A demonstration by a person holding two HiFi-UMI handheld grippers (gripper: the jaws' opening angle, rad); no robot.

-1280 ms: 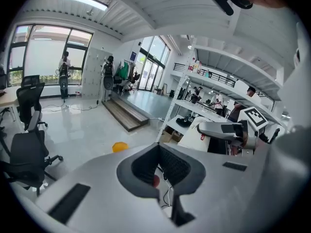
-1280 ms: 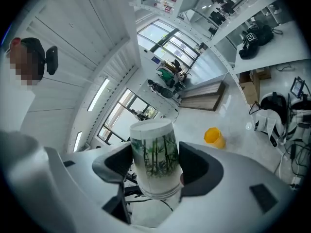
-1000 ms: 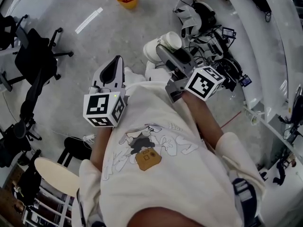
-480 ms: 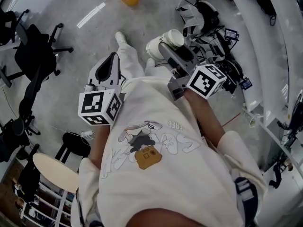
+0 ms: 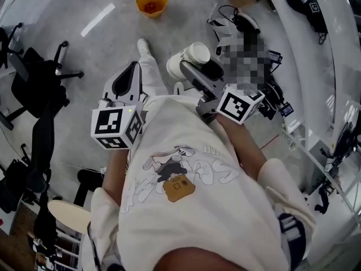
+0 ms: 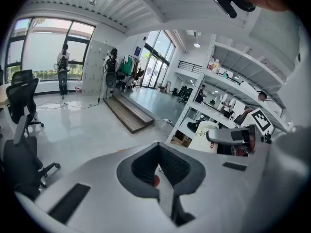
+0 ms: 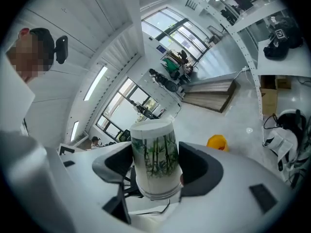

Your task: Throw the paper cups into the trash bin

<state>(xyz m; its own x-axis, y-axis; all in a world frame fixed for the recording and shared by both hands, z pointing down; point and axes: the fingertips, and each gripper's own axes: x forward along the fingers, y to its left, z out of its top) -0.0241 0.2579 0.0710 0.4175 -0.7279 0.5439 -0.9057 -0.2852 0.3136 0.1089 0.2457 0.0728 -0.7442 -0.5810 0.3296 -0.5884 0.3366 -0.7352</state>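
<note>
A white paper cup (image 5: 189,60) with a green bamboo print (image 7: 154,161) sits between the jaws of my right gripper (image 5: 194,72), which is shut on it and holds it out ahead of the person's chest. In the right gripper view the cup stands with its rim toward the camera, inside the right gripper (image 7: 154,171). My left gripper (image 5: 130,78) is shut with nothing in it; its pads meet in the left gripper view (image 6: 159,168). An orange trash bin (image 5: 151,0) stands on the grey floor ahead, also seen as the bin (image 7: 216,142).
Black office chairs (image 5: 42,81) stand at the left. A heap of cables and gear (image 5: 271,95) lies on the floor at the right beside white shelving (image 5: 318,55). A round stool (image 5: 67,216) is behind at the left. The person's shoe (image 5: 143,45) is forward.
The person has taken a step forward, one leg now out in front. Both grippers keep their hold and their place before the chest.
</note>
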